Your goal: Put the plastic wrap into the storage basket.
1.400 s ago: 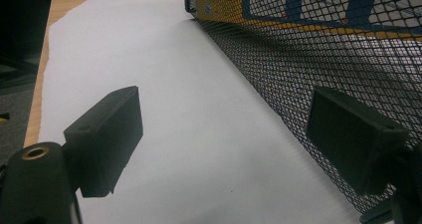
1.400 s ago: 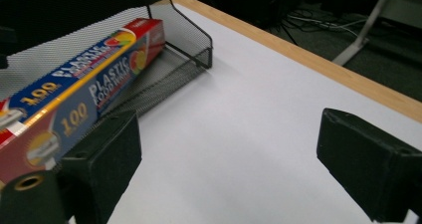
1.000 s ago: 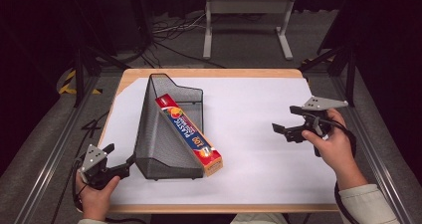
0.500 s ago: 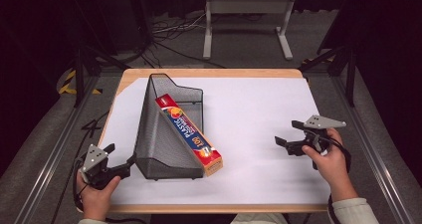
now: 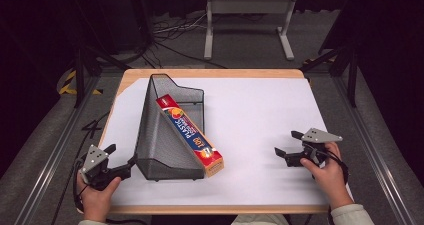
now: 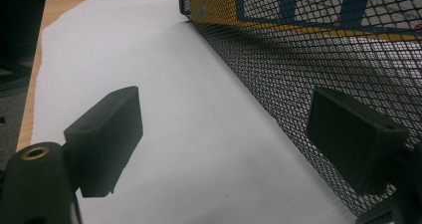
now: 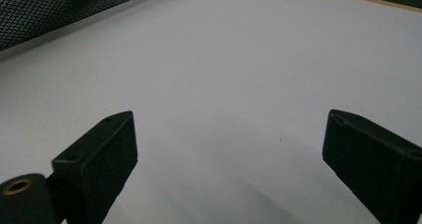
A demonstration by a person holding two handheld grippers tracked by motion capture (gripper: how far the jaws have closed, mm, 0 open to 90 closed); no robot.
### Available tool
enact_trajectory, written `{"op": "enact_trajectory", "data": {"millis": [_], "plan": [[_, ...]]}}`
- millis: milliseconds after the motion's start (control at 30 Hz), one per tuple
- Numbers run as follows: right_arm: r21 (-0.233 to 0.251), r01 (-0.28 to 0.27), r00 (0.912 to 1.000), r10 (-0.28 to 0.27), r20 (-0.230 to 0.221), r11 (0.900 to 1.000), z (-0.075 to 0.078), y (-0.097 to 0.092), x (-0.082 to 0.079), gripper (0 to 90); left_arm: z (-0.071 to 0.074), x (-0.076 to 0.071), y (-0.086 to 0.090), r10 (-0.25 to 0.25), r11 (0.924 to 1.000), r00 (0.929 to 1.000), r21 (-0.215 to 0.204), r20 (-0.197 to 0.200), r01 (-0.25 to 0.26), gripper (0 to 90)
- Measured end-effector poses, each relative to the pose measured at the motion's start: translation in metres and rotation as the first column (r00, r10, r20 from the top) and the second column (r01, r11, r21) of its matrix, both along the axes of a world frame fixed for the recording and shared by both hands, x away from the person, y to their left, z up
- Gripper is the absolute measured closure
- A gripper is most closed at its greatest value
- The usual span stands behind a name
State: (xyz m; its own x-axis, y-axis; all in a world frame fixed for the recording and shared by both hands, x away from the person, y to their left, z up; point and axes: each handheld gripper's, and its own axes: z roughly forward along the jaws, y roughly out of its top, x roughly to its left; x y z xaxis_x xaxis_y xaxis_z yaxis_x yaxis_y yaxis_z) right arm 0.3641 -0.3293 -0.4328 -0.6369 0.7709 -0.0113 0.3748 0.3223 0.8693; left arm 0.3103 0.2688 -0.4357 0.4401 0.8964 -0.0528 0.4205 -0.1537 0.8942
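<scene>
A black wire-mesh file holder [image 5: 167, 135] stands on the left half of the white-covered wooden desk [image 5: 260, 120], with a long red, orange and blue cardboard box of plastic wrap [image 5: 190, 135] lying slanted inside it, the box's near end jutting from the holder's open front. Your left gripper [image 5: 121, 160] rests at the desk's near left corner, its jaws apart and empty, one jaw just beside the holder's mesh wall [image 6: 308, 79]. Your right gripper [image 5: 289, 144] sits low over bare white surface at the near right, well apart from the holder, jaws spread wide with nothing between them [image 7: 224, 149].
</scene>
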Motion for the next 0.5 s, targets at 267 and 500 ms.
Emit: {"op": "enact_trajectory", "data": {"millis": [267, 500], "plan": [[-0.029, 0.010, 0.9993, -0.011, -0.035, 0.9995, -0.0081, -0.0018, -0.0014, 6.9, -0.0017, 0.0004, 0.0011, 0.003, 1.0000, 1.0000, -0.003, -0.006, -0.003, 15.0], [-0.044, -0.011, 0.9983, 0.008, -0.058, 0.9990, -0.0092, -0.0004, 0.0007, 5.2, -0.0034, 0.0002, 0.0035, 0.005, 0.9999, 0.9998, -0.015, -0.017, -0.005, 14.9]]}}
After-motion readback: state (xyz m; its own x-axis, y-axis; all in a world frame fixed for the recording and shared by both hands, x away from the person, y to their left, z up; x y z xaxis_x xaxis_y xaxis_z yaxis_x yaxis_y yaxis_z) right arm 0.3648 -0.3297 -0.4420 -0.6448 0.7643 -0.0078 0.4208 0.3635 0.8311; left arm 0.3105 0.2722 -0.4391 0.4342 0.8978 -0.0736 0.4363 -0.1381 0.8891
